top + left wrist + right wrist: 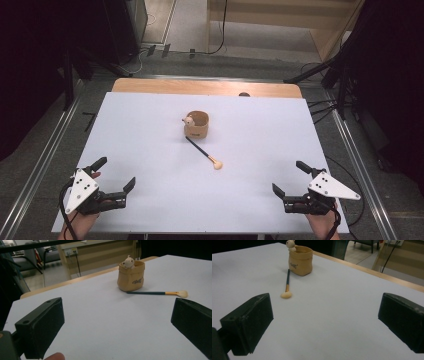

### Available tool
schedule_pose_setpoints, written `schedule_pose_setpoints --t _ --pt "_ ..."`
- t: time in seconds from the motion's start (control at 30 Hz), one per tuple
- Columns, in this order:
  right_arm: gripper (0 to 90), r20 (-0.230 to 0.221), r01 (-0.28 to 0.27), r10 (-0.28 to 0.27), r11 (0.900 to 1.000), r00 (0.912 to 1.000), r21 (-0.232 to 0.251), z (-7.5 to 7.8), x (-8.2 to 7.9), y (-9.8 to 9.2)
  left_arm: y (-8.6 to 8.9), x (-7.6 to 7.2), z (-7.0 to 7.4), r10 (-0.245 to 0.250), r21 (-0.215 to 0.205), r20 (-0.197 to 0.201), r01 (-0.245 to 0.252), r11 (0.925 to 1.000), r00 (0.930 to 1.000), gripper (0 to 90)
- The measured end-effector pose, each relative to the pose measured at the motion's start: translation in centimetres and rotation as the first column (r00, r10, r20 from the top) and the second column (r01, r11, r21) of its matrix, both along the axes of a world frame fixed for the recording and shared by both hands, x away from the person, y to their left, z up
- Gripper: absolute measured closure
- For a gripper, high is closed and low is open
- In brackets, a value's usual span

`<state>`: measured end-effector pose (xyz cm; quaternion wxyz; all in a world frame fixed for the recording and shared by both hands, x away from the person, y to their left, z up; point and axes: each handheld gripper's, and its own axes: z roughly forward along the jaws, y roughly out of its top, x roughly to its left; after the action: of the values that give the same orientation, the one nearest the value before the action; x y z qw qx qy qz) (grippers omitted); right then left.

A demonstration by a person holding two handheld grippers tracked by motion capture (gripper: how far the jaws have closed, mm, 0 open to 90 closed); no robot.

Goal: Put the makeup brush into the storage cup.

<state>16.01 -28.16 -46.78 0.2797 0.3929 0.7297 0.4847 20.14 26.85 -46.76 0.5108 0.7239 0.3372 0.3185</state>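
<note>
The brush (203, 152), centre frame, looks light and thin; pinch its dark handle. The left gripper (116, 173) and right gripper (289, 177) stand spread, empty.

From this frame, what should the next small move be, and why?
Probably the right gripper should reach toward the brush beside the holder: both grippers are open and empty at the near edge, the brush lies flat on the table, and its bristle end points toward the right side.

Pot (196, 126) mid-table (150, 130), brush (204, 153) lying before it (touching its base) — grippers well apart.
</note>
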Motion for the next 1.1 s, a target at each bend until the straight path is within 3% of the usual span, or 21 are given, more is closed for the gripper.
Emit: schedule_pose_setpoints --t 0.23,0.33,0.47,0.67,0.8,1.1 --pt "0.4 -0.005 -0.013 0.013 1.000 0.9999 0.010 0.0 0.3 0.1 -0.2 -0.1 0.0 -0.008 0.003 -0.004 0.008 1.0000 1.0000 0.0" --pt "0.3 -0.007 -0.031 0.031 0.999 0.9995 0.019 0.1 0.4 0.1 -0.3 0.1 -0.2 0.002 0.020 -0.030 -0.001 0.9998 0.9995 0.0" --pt "0.2 -0.018 -0.027 0.027 1.000 0.9995 0.000 0.1 0.4 0.2 -0.6 0.4 -0.2 -0.017 0.008 -0.026 0.018 0.9998 0.9995 0.0" --pt "0.1 -0.011 -0.020 0.020 1.000 0.9997 0.014 0.5 0.5 0.3 -0.8 0.7 -0.4 -0.023 0.015 -0.037 0.024 0.9996 0.9991 0.0" --pt "0.0 -0.036 -0.032 0.032 0.999 0.9988 0.011 0.3 1.2 0.6 -0.9 0.7 -0.5 -0.036 0.017 -0.042 0.037 0.9992 0.9985 0.0" --pt "0.0 -0.032 -0.055 0.056 0.998 0.9979 0.022 0.9 2.5 1.8 -0.8 0.6 -0.4 -0.049 0.013 -0.034 0.049 0.9987 0.9982 0.0"
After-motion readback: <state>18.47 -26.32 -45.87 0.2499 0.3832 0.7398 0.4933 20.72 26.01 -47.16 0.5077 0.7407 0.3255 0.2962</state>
